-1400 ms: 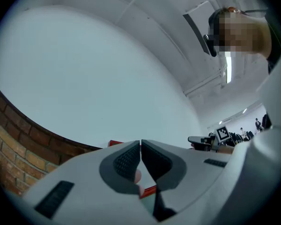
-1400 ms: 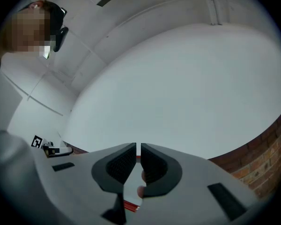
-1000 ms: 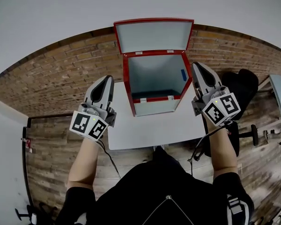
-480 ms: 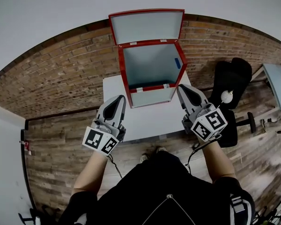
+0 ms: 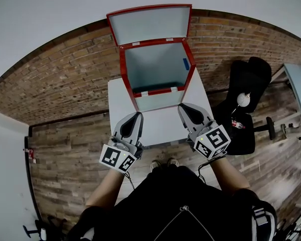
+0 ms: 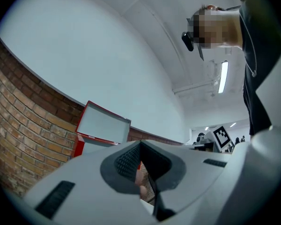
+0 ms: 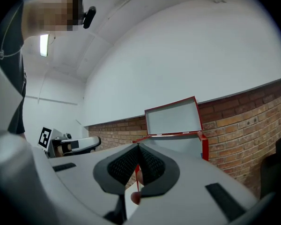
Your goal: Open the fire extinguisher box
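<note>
The left gripper (image 5: 136, 117) has its jaws pressed together with nothing between them, and so does the right gripper (image 5: 183, 108) (both hover low over the near part of the white table (image 5: 163, 127)). The red fire extinguisher box (image 5: 155, 67) stands just ahead of the two tips, midway between them, on the table's far part against the brick wall (image 5: 65, 84). Its lid (image 5: 149, 25) is already up, leaning back. A black chair (image 5: 243, 109) sits to the right gripper's right.
</note>
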